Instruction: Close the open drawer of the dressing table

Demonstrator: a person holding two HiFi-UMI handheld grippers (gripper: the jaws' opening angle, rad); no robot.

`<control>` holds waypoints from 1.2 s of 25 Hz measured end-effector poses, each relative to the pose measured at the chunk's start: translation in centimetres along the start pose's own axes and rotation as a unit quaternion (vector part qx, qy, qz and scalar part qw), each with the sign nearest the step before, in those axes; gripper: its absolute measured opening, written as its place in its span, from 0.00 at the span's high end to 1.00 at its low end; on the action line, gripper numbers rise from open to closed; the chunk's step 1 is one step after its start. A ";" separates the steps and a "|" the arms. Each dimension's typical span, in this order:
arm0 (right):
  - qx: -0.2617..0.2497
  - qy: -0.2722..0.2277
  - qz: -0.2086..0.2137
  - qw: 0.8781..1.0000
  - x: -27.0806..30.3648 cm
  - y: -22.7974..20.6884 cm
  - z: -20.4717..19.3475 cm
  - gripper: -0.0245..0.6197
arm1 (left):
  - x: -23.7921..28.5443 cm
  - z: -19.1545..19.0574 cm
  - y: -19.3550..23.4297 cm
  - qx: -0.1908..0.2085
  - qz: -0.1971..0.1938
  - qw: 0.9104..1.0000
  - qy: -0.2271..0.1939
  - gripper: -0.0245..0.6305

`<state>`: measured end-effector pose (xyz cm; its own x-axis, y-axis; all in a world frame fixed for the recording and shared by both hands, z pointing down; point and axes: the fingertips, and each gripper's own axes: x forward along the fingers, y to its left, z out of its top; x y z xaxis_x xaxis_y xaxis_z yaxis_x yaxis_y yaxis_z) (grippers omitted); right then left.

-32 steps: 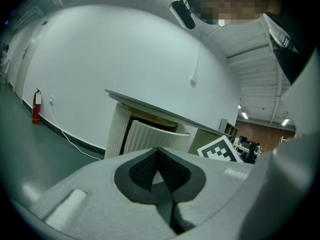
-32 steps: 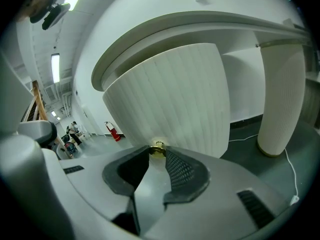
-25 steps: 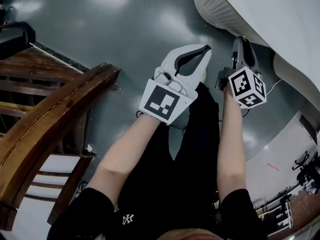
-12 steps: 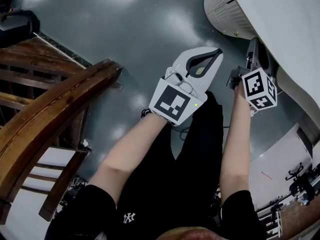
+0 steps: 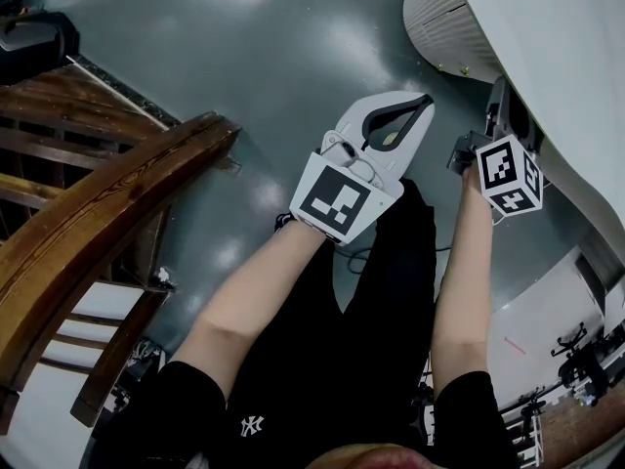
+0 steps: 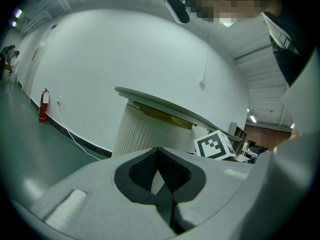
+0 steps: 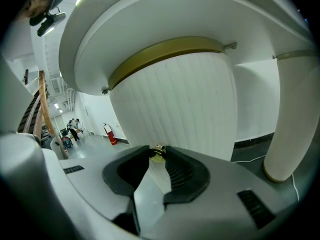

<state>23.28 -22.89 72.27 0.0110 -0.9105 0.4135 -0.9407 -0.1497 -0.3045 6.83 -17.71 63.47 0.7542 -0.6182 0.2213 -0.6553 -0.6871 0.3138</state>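
In the head view, the white dressing table (image 5: pixel 557 57) is seen at the upper right, with its ribbed, curved drawer front (image 5: pixel 437 18) showing below the worktop (image 5: pixel 527 8). The right tongs (image 5: pixel 500 115) are held up against that front, while the left tongs (image 5: pixel 415 106) are held apart from it over the grey floor (image 5: pixel 273 57). A wooden chair (image 5: pixel 98 233) is seen at the left.

In the left gripper view, the left tongs (image 6: pixel 158 151) are seen with jaws brought together at the tips and nothing between them. The drawer front is seen ahead, well clear of them.

In the right gripper view, a small gold knob (image 7: pixel 159 151) on the drawer front is seen pinched between the tips of the right tongs (image 7: pixel 158 153). A gold band (image 7: pixel 165 54) runs along the top of the front, under the worktop.

The knob is judged to be secured, so the grasp is done. How far the drawer stands out cannot be told from these views. The push home is taken to be what is left, followed by release of the knob.
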 end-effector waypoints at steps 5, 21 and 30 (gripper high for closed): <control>-0.019 0.016 -0.010 1.000 -0.7 0.6 -0.2 0.75 | -1.1 0.7 -0.6 -0.007 0.001 1.000 0.010 0.95; -0.030 0.044 0.054 0.997 -13.6 10.1 6.1 0.93 | -7.5 10.4 -5.8 -0.018 -0.019 0.999 0.024 0.95; -0.068 0.023 0.179 0.981 -19.6 20.7 16.5 0.93 | -11.8 20.2 -7.7 0.000 0.005 1.000 -0.002 0.95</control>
<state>9.23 -14.50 43.71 -0.3410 -0.8767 0.3393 -0.9178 0.2324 -0.3219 2.16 -12.80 39.76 0.7473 -0.6266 0.2214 -0.6631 -0.6808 0.3112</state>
